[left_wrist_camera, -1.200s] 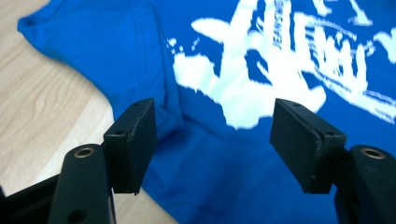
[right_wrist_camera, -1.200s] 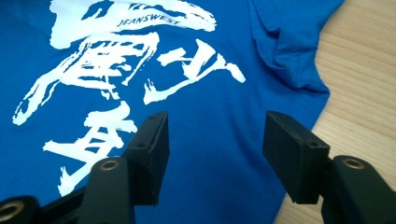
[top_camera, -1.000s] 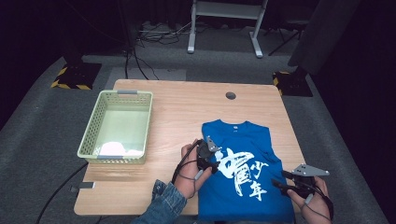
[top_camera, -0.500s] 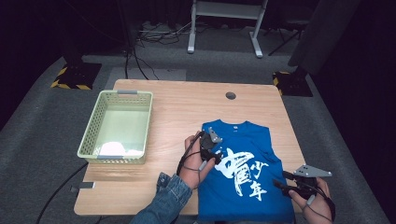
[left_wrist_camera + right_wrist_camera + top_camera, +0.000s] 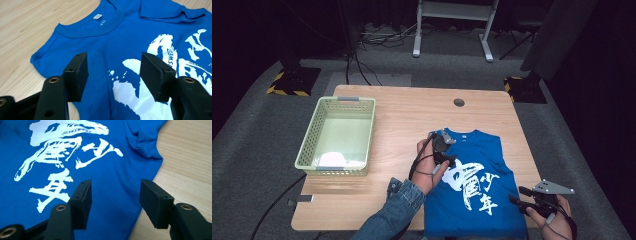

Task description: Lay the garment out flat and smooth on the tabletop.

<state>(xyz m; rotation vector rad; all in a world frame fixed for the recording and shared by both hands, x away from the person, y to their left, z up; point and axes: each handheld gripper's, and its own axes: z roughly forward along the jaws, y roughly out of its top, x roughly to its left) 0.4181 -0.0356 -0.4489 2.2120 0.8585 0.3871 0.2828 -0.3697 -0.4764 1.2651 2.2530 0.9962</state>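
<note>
High view shows the blue cotton T-shirt with white brush lettering [image 5: 474, 187] flat on the wooden desk [image 5: 402, 120], both the left hand-held gripper [image 5: 446, 151] and right hand-held gripper [image 5: 519, 199] gaping empty over it; a shallow pinch could bunch the cloth.

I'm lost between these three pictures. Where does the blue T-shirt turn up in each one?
High view: the blue T-shirt lies flat on the table's near right part, right of the green basket.
Left gripper view: its collar and shoulder area lies beyond the open jaws.
Right gripper view: its lower side and edge lies beyond the open jaws, wood at right.
Shared landmark: the white brush print.
</note>
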